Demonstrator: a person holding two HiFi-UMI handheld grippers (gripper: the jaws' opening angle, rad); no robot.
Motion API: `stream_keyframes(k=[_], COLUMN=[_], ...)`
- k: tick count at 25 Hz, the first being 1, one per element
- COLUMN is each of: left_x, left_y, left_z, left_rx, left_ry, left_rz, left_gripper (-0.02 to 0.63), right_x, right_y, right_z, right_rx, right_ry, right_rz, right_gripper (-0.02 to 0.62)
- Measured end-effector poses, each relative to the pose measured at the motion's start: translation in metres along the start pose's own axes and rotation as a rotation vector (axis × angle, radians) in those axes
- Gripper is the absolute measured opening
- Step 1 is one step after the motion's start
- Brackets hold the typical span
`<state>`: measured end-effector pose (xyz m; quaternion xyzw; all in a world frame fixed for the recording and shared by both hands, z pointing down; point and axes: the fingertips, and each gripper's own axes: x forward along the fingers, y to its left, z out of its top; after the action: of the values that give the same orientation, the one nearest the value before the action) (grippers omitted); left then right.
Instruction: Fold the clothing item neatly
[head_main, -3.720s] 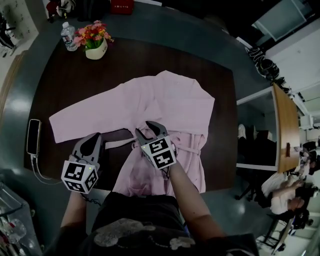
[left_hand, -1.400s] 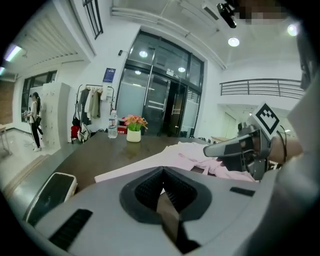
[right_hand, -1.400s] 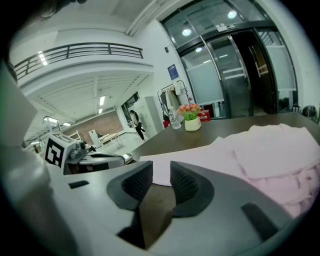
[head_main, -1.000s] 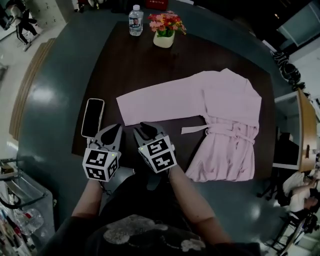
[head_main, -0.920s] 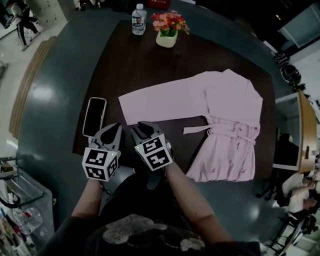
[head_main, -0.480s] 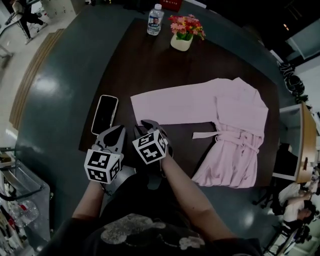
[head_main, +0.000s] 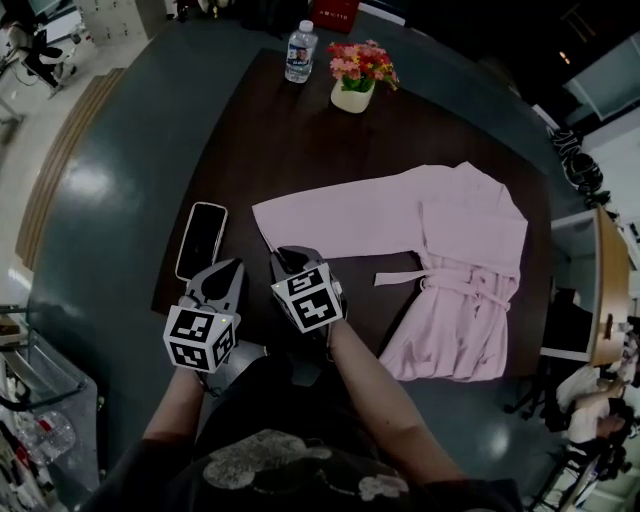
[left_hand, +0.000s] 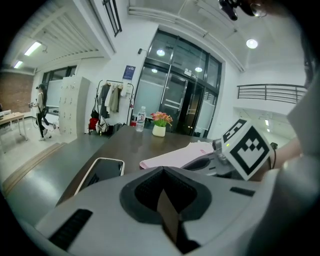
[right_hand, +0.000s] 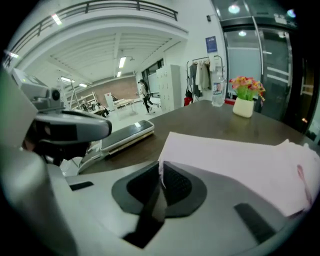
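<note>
so the pink robe (head_main: 462, 240) is lying flat on a dark wooden table (head_main: 290, 140), collar end away from the person and the hem down at the near edge. One sleeve (head_main: 335, 212) is stretched straight out sideways from the body of the robe, cuff pointing at the two grippers. A belt (head_main: 400, 277) runs around the waist, and a loose end of it sticks out on the same side as that sleeve, just below it

right gripper (head_main: 286, 262) sits right at the near corner of the sleeve's cuff. Its own camera shows the jaws pressed together with the pink edge of the cuff caught between them, so it's clamped on the sleeve

left gripper (head_main: 228, 275) is just beyond the cuff, off the robe completely, over the bare table edge. Its jaws are closed too, with nothing between them

other stuff: a phone (head_main: 200, 240) lies face up past the end of the sleeve, close to the cuff but not touching it, right next to the left gripper. On the far side of the robe, well apart from it, there's a pale flower pot (head_main: 357, 82) with pink and red flowers, and a water bottle (head_main: 298, 52) just beside that
</note>
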<state>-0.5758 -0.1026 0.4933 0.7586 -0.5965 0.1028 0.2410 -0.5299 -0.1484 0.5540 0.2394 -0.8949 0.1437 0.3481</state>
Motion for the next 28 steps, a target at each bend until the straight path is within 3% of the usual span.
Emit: stream_keyframes(k=[4,12,17,22,28], left_x=[0.011,0.051,0.071,0.091,0.109], left_y=[-0.018,-0.101,-0.164,-0.216,-0.267], left_z=[0.008,0.024,0.033,0.036,0.041], left_rx=[0.018,0.08,0.112,0.115,0.127], left_ry=[0.002,0.0,-0.007,-0.005,-0.004], left_rz=[-0.022,-0.108,-0.155,-0.147,-0.106], left_gripper=[0.009,0.009,0.009,0.009,0.009], right_x=[-0.044,-0.164,-0.234,-0.285,-0.303], right_y=[-0.025,-0.137,-0.217,-0.283,-0.334], right_z=[0.022,0.019,-0.014,-0.068,-0.148], right_rx=[0.064,0.203,0.3,0.372,0.486], right_ry=[-0.102,-0.284,-0.327,-0.319,-0.257], right_rz=[-0.035,-0.232,-0.35,-0.427,-0.414], right_gripper=[0.02,0.02,0.02,0.02,0.02])
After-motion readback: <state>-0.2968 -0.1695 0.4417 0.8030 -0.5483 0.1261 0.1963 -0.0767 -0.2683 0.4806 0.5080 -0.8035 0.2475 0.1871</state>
